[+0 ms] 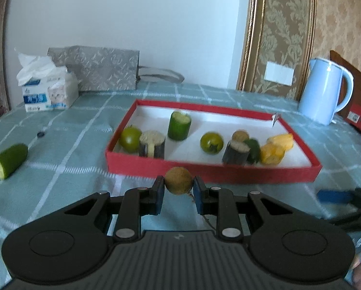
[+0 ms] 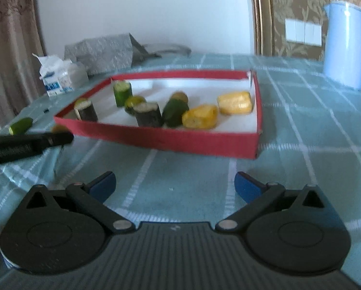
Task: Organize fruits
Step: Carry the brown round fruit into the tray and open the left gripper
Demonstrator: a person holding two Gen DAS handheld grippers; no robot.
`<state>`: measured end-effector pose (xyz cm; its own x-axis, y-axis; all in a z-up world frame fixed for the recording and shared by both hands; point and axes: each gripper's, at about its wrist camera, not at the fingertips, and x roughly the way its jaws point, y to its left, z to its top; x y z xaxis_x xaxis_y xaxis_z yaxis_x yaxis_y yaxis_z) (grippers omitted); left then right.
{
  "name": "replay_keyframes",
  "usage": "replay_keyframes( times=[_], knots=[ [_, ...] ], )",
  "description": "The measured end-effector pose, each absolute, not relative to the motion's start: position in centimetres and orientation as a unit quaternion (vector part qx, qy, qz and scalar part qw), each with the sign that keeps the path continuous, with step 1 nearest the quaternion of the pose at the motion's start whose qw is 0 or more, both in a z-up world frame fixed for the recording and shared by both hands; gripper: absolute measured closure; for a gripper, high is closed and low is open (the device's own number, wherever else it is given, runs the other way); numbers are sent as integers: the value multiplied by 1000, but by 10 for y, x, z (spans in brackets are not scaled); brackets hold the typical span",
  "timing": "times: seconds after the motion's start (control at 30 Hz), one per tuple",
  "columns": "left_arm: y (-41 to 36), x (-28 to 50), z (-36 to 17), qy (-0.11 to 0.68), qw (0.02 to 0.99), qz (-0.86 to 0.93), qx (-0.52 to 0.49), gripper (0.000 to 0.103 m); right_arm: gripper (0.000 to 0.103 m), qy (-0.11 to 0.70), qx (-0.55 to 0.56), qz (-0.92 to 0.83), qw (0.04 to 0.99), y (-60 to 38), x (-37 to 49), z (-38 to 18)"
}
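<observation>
My left gripper (image 1: pixel 178 185) is shut on a small round brown fruit (image 1: pixel 178 180), held just in front of the red tray (image 1: pixel 211 174). Inside the tray lie two green tomatoes (image 1: pixel 211 143), an upright cucumber piece (image 1: pixel 179 125), two dark sugarcane pieces (image 1: pixel 152 143), another brown fruit (image 1: pixel 240 135) and yellow pieces (image 1: pixel 275 149). A cut cucumber piece (image 1: pixel 10 160) lies on the cloth at left. My right gripper (image 2: pixel 175 185) stands wide open over bare cloth, short of the tray's near wall (image 2: pixel 170 140), with nothing between its fingers.
A pale blue kettle (image 1: pixel 325 90) stands at the back right beside a red box (image 1: pixel 360 120). A tissue pack (image 1: pixel 47 91) and a grey patterned bag (image 1: pixel 100 67) sit at the back left. Checked teal cloth (image 2: pixel 313 130) covers the table.
</observation>
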<state>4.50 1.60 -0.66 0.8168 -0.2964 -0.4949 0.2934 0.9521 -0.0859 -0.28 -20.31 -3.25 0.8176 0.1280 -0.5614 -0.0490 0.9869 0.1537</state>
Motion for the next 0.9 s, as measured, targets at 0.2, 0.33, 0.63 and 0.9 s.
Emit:
replay_keyframes(
  times=[0.2,0.33,0.63,0.9],
  knots=[
    [-6,60,14,238,958,-157,19,78,0,305,56,43,950,-200,-2,-34],
    [-18,77,14,247,957,-149,30,78,0,308,48,40,949,-197,-2,-34],
    [-30,120,-4,293,948,-121,34,78,0,319,14,29,947,-187,1,-34],
    [-36,142,-19,319,939,-119,35,78,0,323,2,24,946,-183,2,-35]
  ],
)
